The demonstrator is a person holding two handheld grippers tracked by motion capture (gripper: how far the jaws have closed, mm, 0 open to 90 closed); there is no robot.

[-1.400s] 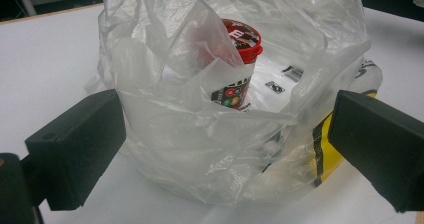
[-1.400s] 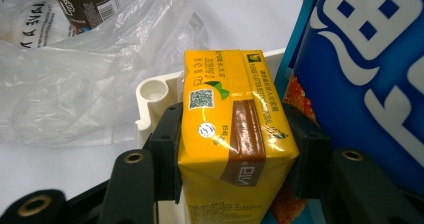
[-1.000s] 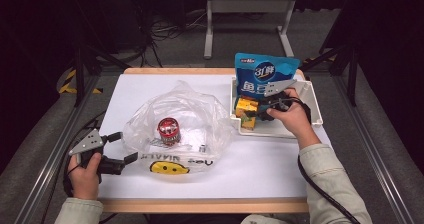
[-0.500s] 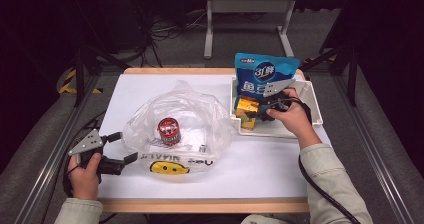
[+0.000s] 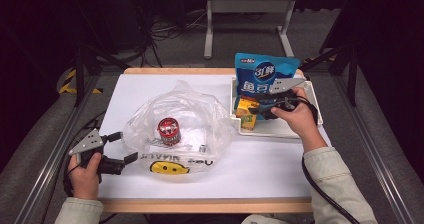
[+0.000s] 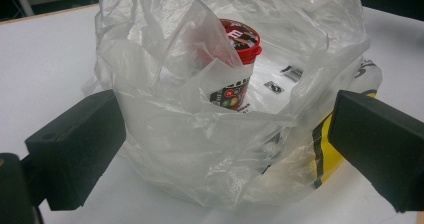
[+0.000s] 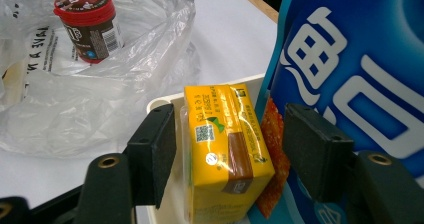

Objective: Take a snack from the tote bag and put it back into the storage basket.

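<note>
Right gripper view: right gripper (image 7: 227,149) straddles yellow drink carton (image 7: 225,149) standing in white tray (image 7: 162,103); jaws have just been opening, left pad at the carton's side, right pad apart from it w/ a gap, so no grip, carton betw. jaws. Blue snack bag (image 7: 350,69) stands upright just behind the carton; an orange packet (image 7: 272,159) sits betw. them. High view: tray at counter (image 5: 280,164) right-rear, right hand on the gripper over it. Left gripper (image 5: 117,149) rests at counter front-left, jaws wide apart at edge of clear plastic bag (image 5: 200,114). Left gripper view: bag bulges betw. the open jaws, not pinched. Red-lidded candy tub (image 6: 235,64) stands upright inside the bag, near its middle.
</note>
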